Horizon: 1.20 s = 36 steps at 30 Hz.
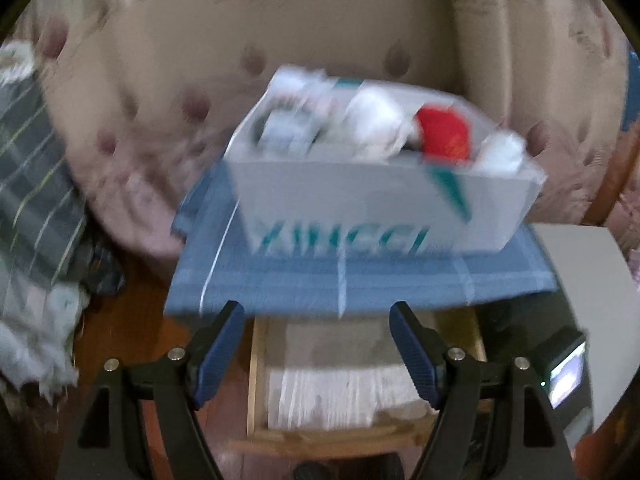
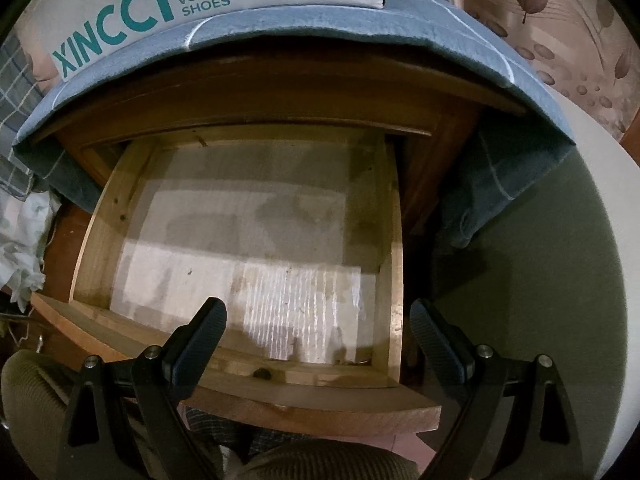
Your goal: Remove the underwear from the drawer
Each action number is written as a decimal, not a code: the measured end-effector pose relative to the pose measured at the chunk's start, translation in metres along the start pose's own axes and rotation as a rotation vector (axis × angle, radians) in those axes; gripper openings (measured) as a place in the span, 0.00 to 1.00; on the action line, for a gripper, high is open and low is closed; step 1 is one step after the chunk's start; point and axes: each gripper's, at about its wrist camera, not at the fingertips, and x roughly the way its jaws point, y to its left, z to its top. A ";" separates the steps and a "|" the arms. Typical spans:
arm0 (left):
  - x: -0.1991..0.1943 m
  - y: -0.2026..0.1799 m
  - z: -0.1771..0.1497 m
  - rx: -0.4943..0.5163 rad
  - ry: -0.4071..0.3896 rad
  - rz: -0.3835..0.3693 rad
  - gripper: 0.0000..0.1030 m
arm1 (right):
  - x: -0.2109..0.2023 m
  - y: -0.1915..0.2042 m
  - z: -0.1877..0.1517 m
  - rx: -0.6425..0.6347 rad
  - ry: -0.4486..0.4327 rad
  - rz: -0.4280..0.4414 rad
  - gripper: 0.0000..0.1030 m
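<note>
Below, the wooden drawer stands pulled out, its paper-lined floor bare; any underwear may be among the bundles in the white shoebox on the blue cloth, too blurred to tell. Left gripper and right gripper gape, holding nothing.

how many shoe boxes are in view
1. The white shoe box sits on the blue cloth covering the nightstand top, above the open drawer. Others may lie outside the pictures.
</note>
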 end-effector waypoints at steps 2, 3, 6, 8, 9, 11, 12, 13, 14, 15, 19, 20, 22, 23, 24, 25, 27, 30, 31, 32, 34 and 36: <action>0.011 0.007 -0.020 -0.036 0.028 0.040 0.75 | -0.001 0.001 -0.001 -0.002 -0.008 -0.004 0.89; 0.016 0.011 -0.029 -0.052 0.042 0.057 0.75 | -0.001 0.002 -0.001 -0.005 -0.010 -0.006 0.89; 0.024 0.016 -0.051 -0.084 0.038 0.116 0.75 | -0.002 0.004 -0.001 -0.011 -0.015 0.005 0.89; 0.028 0.016 -0.064 -0.086 0.023 0.147 0.75 | -0.003 0.005 -0.001 -0.012 -0.020 0.006 0.89; 0.031 0.015 -0.069 -0.083 0.021 0.152 0.75 | -0.004 0.006 -0.001 -0.015 -0.022 0.008 0.89; 0.039 0.012 -0.078 -0.076 0.041 0.151 0.75 | -0.006 0.009 -0.001 -0.023 -0.027 0.009 0.89; 0.044 0.011 -0.081 -0.077 0.052 0.146 0.75 | -0.006 0.011 -0.001 -0.026 -0.031 0.008 0.89; 0.048 0.011 -0.084 -0.085 0.062 0.140 0.75 | -0.007 0.012 -0.001 -0.031 -0.035 0.003 0.89; 0.053 0.012 -0.087 -0.094 0.070 0.133 0.75 | -0.008 0.013 -0.001 -0.035 -0.038 -0.001 0.89; 0.056 0.012 -0.089 -0.096 0.073 0.126 0.75 | -0.009 0.014 -0.001 -0.040 -0.040 -0.006 0.89; 0.068 0.009 -0.103 -0.055 0.065 0.146 0.75 | -0.009 0.016 -0.001 -0.044 -0.043 -0.014 0.89; 0.071 0.007 -0.107 -0.044 0.063 0.145 0.75 | -0.009 0.016 -0.001 -0.045 -0.044 -0.017 0.89; 0.075 0.006 -0.111 -0.042 0.076 0.125 0.75 | -0.009 0.017 -0.001 -0.050 -0.044 -0.022 0.89; 0.073 0.006 -0.111 -0.036 0.068 0.120 0.75 | -0.009 0.018 -0.001 -0.052 -0.043 -0.025 0.89; 0.072 0.004 -0.112 -0.027 0.053 0.122 0.75 | -0.008 0.018 -0.001 -0.053 -0.042 -0.026 0.89; 0.071 0.002 -0.114 -0.013 0.044 0.122 0.75 | -0.008 0.018 -0.001 -0.054 -0.041 -0.028 0.89; 0.073 -0.002 -0.115 0.010 0.051 0.115 0.75 | -0.007 0.018 -0.001 -0.056 -0.040 -0.031 0.89; 0.075 -0.011 -0.118 0.055 0.052 0.138 0.75 | -0.007 0.018 -0.001 -0.058 -0.039 -0.036 0.89; 0.075 -0.013 -0.118 0.067 0.050 0.141 0.75 | -0.007 0.018 -0.001 -0.058 -0.039 -0.038 0.89; 0.074 -0.015 -0.118 0.076 0.047 0.146 0.75 | -0.007 0.017 -0.001 -0.059 -0.039 -0.040 0.89; 0.075 -0.017 -0.119 0.086 0.046 0.145 0.75 | -0.006 0.017 -0.001 -0.061 -0.037 -0.042 0.89; 0.075 -0.017 -0.118 0.090 0.047 0.146 0.75 | -0.006 0.018 -0.001 -0.060 -0.037 -0.042 0.89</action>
